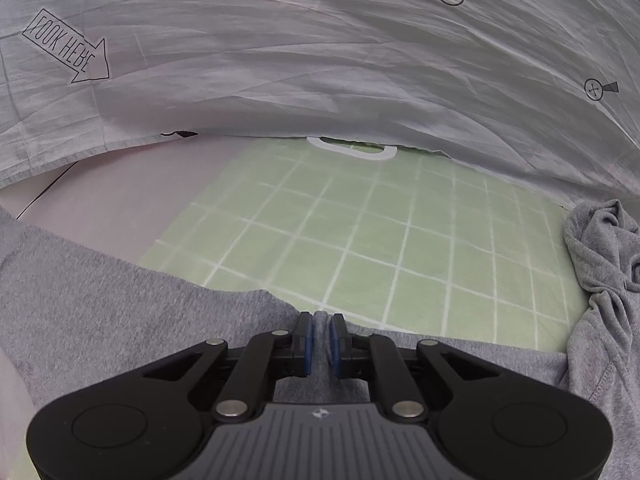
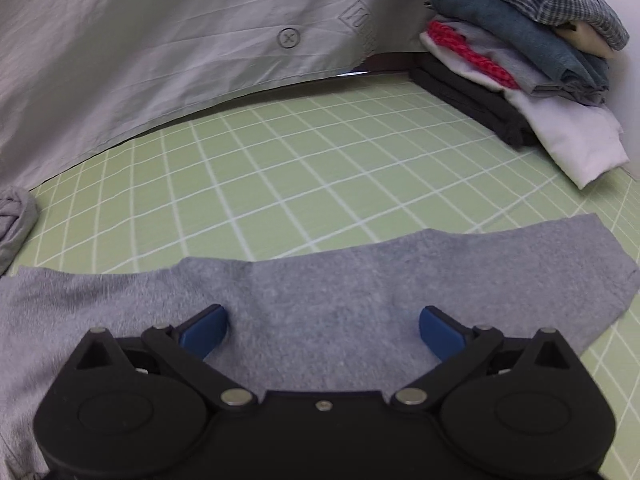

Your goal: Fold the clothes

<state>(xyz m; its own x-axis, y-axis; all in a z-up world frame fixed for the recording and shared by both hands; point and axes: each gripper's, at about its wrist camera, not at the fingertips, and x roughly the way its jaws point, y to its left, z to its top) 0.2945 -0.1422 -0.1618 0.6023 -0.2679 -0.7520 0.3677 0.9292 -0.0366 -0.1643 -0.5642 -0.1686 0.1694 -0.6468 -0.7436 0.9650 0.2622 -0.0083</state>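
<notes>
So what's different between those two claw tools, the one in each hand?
The left gripper is pinched shut on a fold of the grey garment, while the right gripper stands wide open, holding nothing, above a flat part of the same cloth. The left one's blue pads sit nearly together; the right one's are spread far apart. Both are black with blue pads and work over the green grid mat.

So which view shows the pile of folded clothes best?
The right wrist view: the pile sits at the upper right on the green mat, its layers distinct. The left wrist view shows none of it.
</notes>
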